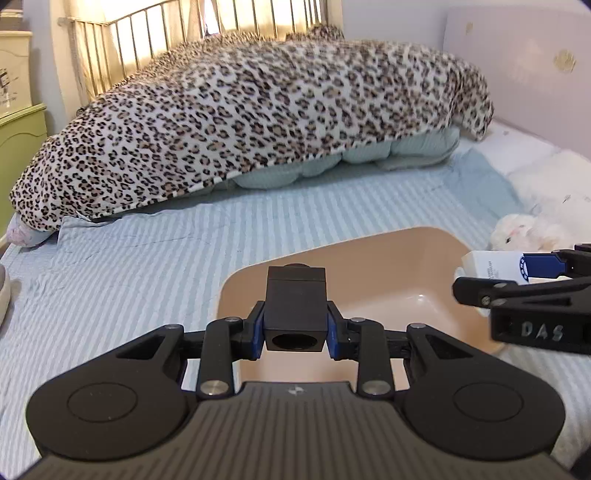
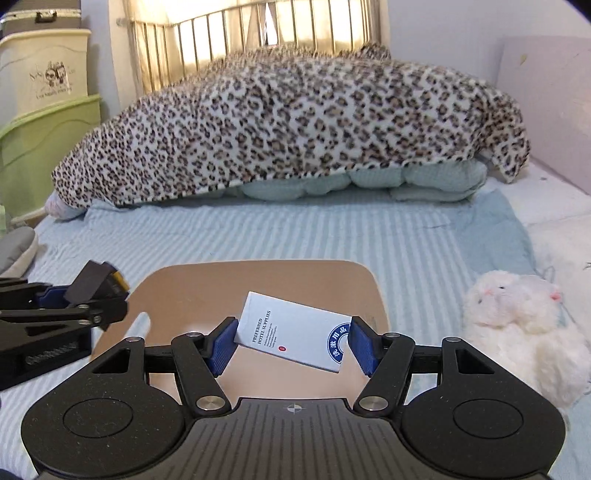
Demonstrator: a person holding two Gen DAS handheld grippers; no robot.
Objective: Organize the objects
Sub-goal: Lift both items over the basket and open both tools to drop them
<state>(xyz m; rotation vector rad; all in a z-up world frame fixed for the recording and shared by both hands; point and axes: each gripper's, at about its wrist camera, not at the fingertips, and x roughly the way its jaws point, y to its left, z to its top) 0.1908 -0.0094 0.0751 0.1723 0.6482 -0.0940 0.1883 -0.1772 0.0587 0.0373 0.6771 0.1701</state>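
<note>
While both items hang above the beige tray (image 1: 424,251) on the bed (image 1: 147,266), nothing appears to lie in it yet. Left tongs (image 1: 295,325) clamp a black block (image 1: 295,302); right tongs (image 2: 291,341) clamp a white box (image 2: 291,328). Both drops remain.

A bed (image 1: 147,280) with a striped sheet stood against a pale wall (image 2: 443,26). Sunlight came through curtains (image 2: 221,22) behind the rail (image 1: 122,55). Green drawers (image 2: 44,147) stood beside it.
</note>
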